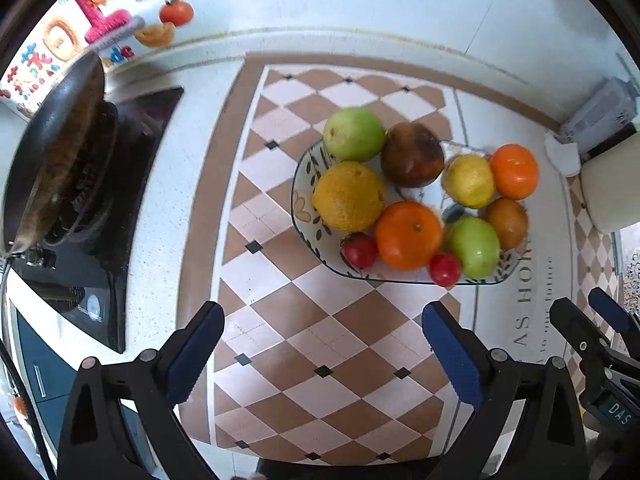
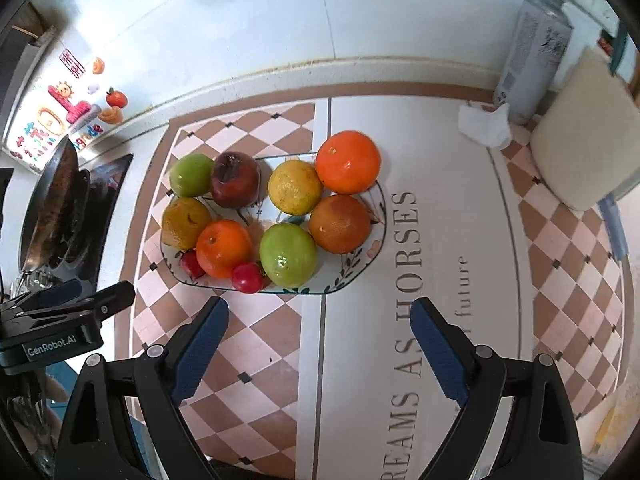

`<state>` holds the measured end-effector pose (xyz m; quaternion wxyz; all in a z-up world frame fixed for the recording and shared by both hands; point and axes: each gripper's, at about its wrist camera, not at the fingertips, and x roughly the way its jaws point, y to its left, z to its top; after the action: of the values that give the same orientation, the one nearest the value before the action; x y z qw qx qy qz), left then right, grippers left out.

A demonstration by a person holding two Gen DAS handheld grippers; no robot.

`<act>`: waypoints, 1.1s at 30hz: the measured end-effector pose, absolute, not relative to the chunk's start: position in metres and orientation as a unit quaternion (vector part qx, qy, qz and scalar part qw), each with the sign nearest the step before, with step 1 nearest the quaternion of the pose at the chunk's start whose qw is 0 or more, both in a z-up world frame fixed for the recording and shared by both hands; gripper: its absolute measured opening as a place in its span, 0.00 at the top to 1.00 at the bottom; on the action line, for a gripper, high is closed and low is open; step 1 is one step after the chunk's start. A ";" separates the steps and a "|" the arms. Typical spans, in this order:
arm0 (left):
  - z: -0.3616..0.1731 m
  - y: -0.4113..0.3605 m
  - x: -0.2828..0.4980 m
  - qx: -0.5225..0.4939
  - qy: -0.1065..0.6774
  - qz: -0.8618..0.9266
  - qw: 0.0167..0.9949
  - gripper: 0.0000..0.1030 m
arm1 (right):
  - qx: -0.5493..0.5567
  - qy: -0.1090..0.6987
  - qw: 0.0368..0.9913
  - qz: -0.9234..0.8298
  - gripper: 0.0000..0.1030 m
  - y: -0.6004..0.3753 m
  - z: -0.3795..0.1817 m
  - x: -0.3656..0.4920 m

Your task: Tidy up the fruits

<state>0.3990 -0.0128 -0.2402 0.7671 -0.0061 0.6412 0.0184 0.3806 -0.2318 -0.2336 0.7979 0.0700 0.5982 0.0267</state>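
Observation:
A glass patterned plate [image 1: 299, 184] [image 2: 362, 266] lies on a checkered mat and holds several fruits. Among them are a green apple [image 1: 354, 134], a dark red apple [image 1: 412, 154], a big yellow citrus [image 1: 348, 196], an orange [image 1: 408, 234] and two small red fruits [image 1: 360, 250]. In the right wrist view another orange [image 2: 347, 162] sits at the plate's far right end. My left gripper [image 1: 322, 312] hangs open above the mat, short of the plate, nothing between its fingers. My right gripper [image 2: 319, 304] is open and empty too, just short of the plate's near rim.
A dark wok [image 1: 56, 152] sits on a black stove [image 1: 120, 240] to the left. A grey spray can [image 2: 528, 48], crumpled tissue [image 2: 484, 124] and a cream container [image 2: 580, 140] stand at the back right. The tiled wall runs close behind the plate.

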 end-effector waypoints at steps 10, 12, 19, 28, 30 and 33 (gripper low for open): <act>-0.183 -0.012 0.351 0.014 0.579 -0.003 0.815 0.02 | 0.064 0.544 0.837 0.000 0.08 -0.223 -0.166 0.317; -0.173 -0.011 0.337 0.017 0.568 -0.011 0.823 0.02 | 0.064 0.534 0.843 -0.005 0.08 -0.218 -0.155 0.301; -0.135 -0.004 0.283 0.021 0.537 -0.032 0.843 0.02 | 0.067 0.503 0.861 -0.019 0.08 -0.208 -0.111 0.237; -0.082 0.003 0.219 0.027 0.494 -0.041 0.868 0.02 | 0.067 0.474 0.878 -0.014 0.05 -0.190 -0.064 0.167; -0.070 0.003 0.206 0.030 0.481 -0.039 0.875 0.02 | 0.064 0.464 0.884 -0.012 0.05 -0.187 -0.053 0.153; -0.055 0.005 0.187 0.032 0.466 -0.030 0.884 0.02 | 0.067 0.453 0.889 -0.006 0.05 -0.187 -0.036 0.134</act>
<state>0.1873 0.0046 -0.0553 0.8838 0.0324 0.4658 -0.0302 0.1340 -0.1866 -0.0358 0.8890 0.0669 0.4529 -0.0055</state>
